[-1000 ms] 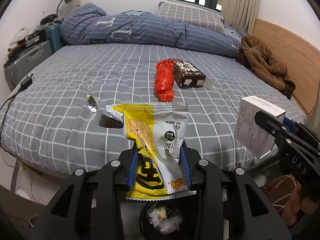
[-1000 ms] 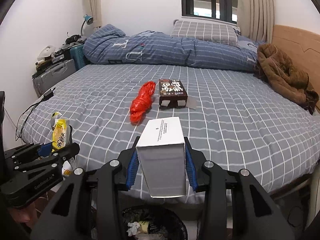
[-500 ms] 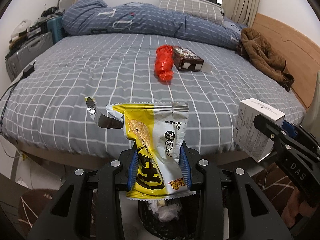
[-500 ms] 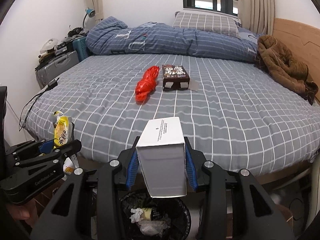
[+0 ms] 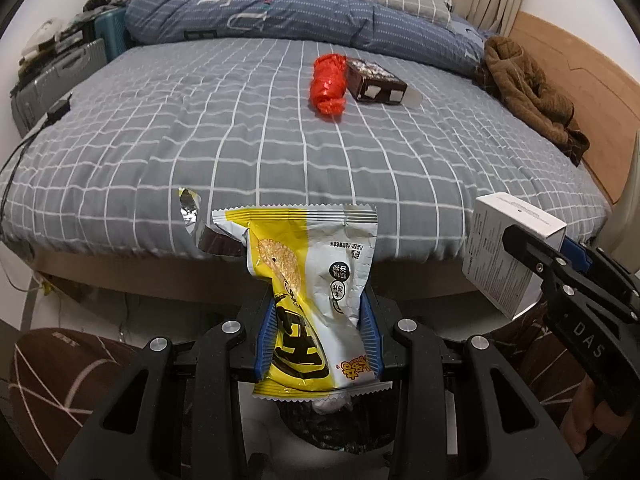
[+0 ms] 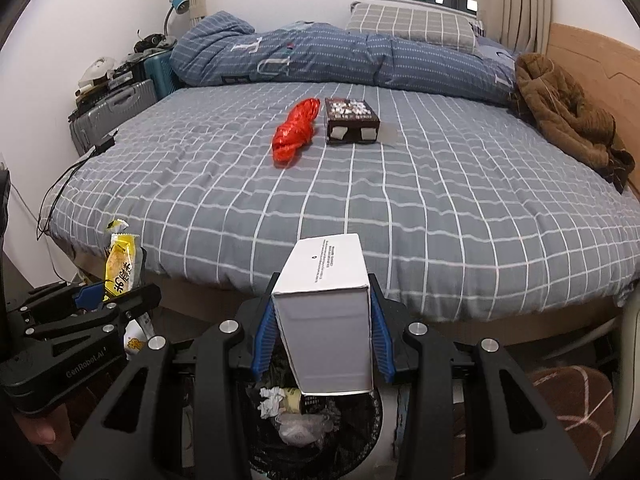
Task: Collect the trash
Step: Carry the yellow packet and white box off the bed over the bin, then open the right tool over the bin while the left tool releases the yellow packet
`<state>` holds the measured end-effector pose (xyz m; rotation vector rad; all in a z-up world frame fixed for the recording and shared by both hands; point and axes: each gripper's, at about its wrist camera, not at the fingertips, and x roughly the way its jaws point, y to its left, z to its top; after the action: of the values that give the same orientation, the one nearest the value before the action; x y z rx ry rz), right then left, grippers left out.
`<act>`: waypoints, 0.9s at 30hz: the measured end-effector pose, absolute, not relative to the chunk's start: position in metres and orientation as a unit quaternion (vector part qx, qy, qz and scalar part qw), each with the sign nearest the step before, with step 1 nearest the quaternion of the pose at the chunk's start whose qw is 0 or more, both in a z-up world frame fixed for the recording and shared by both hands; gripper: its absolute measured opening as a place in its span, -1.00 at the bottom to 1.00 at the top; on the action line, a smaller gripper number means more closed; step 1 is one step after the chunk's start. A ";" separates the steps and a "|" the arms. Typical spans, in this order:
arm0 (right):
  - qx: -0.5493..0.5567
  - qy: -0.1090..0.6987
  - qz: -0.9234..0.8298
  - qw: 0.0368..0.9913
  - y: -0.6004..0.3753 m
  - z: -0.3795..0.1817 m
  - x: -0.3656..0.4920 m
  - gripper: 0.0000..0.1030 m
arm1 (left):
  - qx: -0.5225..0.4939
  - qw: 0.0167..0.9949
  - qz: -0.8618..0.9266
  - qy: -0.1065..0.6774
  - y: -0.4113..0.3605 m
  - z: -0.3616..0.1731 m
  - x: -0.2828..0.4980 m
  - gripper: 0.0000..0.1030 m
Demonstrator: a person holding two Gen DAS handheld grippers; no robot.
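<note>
The bed (image 6: 400, 200) with the grey checked cover takes up most of the room, so I'll place everything off it. Out in the middle of the bed there's still a red plastic bag (image 6: 295, 136) lying just beside a dark brown box (image 6: 350, 120), neither collected yet. Down on the floor at the foot of the bed sits the black trash bin (image 6: 320, 420), already holding some crumpled paper.

Over that bin, the right gripper (image 6: 322, 344) has its blue pads clamped on a white box (image 6: 326, 304), and the left gripper (image 5: 318, 336) is pinching a yellow snack wrapper (image 5: 308, 292) by its lower half.

Risk-wise, I'd say the wrapper is the iffy one. It's light and floppy, so if it's let go off-centre it could drift past the rim onto the floor. The box could clip the bin's edge and tumble out.
</note>
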<state>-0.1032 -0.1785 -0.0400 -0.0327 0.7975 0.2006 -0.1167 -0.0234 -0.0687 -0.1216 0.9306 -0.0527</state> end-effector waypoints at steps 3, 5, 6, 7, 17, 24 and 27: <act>-0.014 0.397 0.098 0.912 -0.179 -0.047 -0.107 -0.25 | -0.062 0.884 -0.029 0.462 -0.025 -0.079 -0.121 -0.32; -0.017 0.405 0.097 0.909 -0.178 -0.054 -0.109 -0.25 | -0.062 0.880 -0.029 0.470 -0.026 -0.086 -0.122 -0.32; -0.018 0.408 0.098 0.908 -0.178 -0.057 -0.110 -0.25 | -0.060 0.878 -0.028 0.474 -0.026 -0.090 -0.122 -0.32; -0.019 0.412 0.098 0.906 -0.178 -0.061 -0.110 -0.25 | -0.060 0.877 -0.027 0.477 -0.026 -0.093 -0.121 -0.32; -0.017 0.466 0.097 0.880 -0.180 -0.106 -0.098 -0.25 | -0.059 0.857 -0.025 0.512 -0.025 -0.136 -0.107 -0.32; -0.024 0.493 0.101 0.864 -0.176 -0.133 -0.089 -0.25 | -0.059 0.841 -0.028 0.537 -0.025 -0.160 -0.096 -0.32; -0.026 0.504 0.102 0.857 -0.174 -0.142 -0.084 -0.25 | -0.058 0.835 -0.026 0.547 -0.025 -0.171 -0.091 -0.32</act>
<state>-0.0845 -0.1737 -0.1420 -0.0552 1.0582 0.2142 -0.0906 -0.0251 -0.1705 -0.1218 1.1578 -0.0557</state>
